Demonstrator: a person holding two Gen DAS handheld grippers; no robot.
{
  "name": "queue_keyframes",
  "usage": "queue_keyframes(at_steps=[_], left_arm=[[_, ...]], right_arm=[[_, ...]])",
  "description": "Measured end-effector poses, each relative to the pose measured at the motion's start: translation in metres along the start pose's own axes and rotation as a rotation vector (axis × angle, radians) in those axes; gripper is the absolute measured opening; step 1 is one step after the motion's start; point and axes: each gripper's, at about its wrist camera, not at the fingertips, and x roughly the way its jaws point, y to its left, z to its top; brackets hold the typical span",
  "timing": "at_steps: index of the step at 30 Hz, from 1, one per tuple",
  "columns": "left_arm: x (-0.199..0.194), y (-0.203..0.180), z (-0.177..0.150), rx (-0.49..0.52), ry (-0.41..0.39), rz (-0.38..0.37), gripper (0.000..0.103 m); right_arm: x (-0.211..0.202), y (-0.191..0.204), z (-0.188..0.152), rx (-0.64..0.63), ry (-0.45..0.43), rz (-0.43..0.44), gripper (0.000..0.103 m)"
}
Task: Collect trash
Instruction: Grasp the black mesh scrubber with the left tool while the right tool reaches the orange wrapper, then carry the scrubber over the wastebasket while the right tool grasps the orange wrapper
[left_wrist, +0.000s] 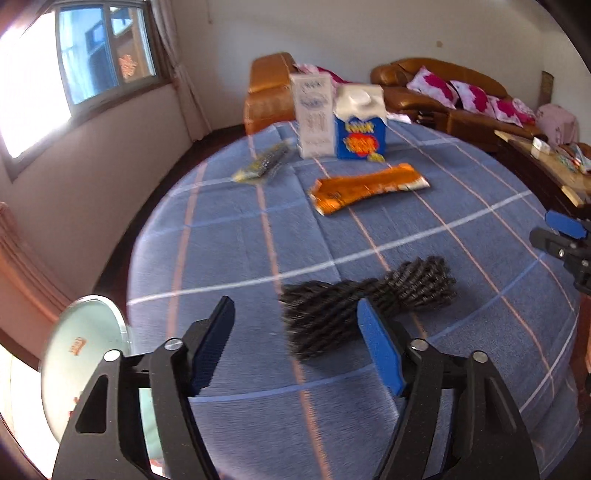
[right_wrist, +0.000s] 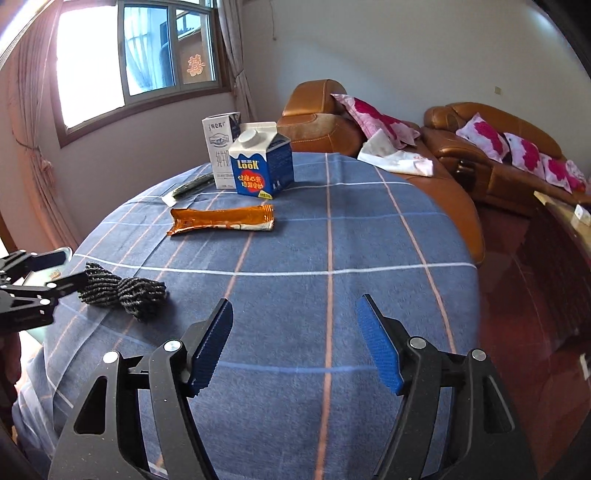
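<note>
Both grippers spread: left gripper (left_wrist: 295, 345) low in frame, nearing a black knitted bundle (left_wrist: 369, 299); right gripper (right_wrist: 295, 345) empty. 2 cartons (right_wrist: 264, 162) stand upper centre; reaching for the orange wrapper (right_wrist: 221, 219) could topple them.

Blue plaid tablecloth (right_wrist: 369, 240) — orange wrapper (right_wrist: 221, 219), blue-white carton (right_wrist: 264, 166).

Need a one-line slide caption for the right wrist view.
Open right hand-held gripper above plaid tablecloth; orange wrapper, two cartons and a dark cloth bundle beyond.
</note>
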Motion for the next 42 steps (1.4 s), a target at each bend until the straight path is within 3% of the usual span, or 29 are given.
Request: queue_keyframes(at_steps=[1, 3, 5, 6, 14, 22, 27, 31, 35, 38, 42], left_arm=[[0.008, -0.003, -0.002, -0.001, 0.032, -0.02, 0.047], [0.012, -0.007, -0.004, -0.01, 0.036, -0.051, 0.041], [0.01, -0.012, -0.004, 0.013, 0.027, -0.057, 0.026], [0.009, -0.013, -0.003, 0.017, 0.026, -0.071, 0.012], [-0.019, 0.02, 0.001, -0.042, -0.035, -0.01, 0.011], [-0.048, 0.089, -0.012, -0.156, -0.08, 0.136, 0.011], [-0.051, 0.116, -0.025, -0.213, -0.065, 0.165, 0.011], [-0.052, 0.128, -0.033, -0.229, -0.055, 0.165, 0.011], [-0.051, 0.138, -0.039, -0.242, -0.054, 0.172, 0.011], [-0.051, 0.146, -0.044, -0.262, -0.057, 0.175, 0.011], [-0.058, 0.155, -0.053, -0.288, -0.065, 0.191, 0.011]], right_arm=[[-0.001, -0.003, -0.002, 0.006, -0.003, 0.001, 0.069], [-0.001, -0.007, -0.003, 0.02, -0.006, 0.01, 0.069], [0.0, -0.01, -0.002, 0.026, -0.003, 0.018, 0.069], [0.001, -0.011, -0.001, 0.027, -0.001, 0.021, 0.069], [0.035, 0.0, 0.034, -0.014, 0.037, 0.029, 0.069], [0.11, 0.027, 0.094, -0.046, 0.11, 0.025, 0.069], [0.158, 0.032, 0.122, -0.032, 0.135, -0.052, 0.069], [0.195, 0.025, 0.126, -0.044, 0.215, -0.128, 0.069], [0.184, 0.012, 0.106, 0.007, 0.29, -0.085, 0.07], [0.152, 0.021, 0.083, -0.033, 0.328, -0.002, 0.07], [0.106, 0.036, 0.058, -0.065, 0.292, 0.087, 0.074]])
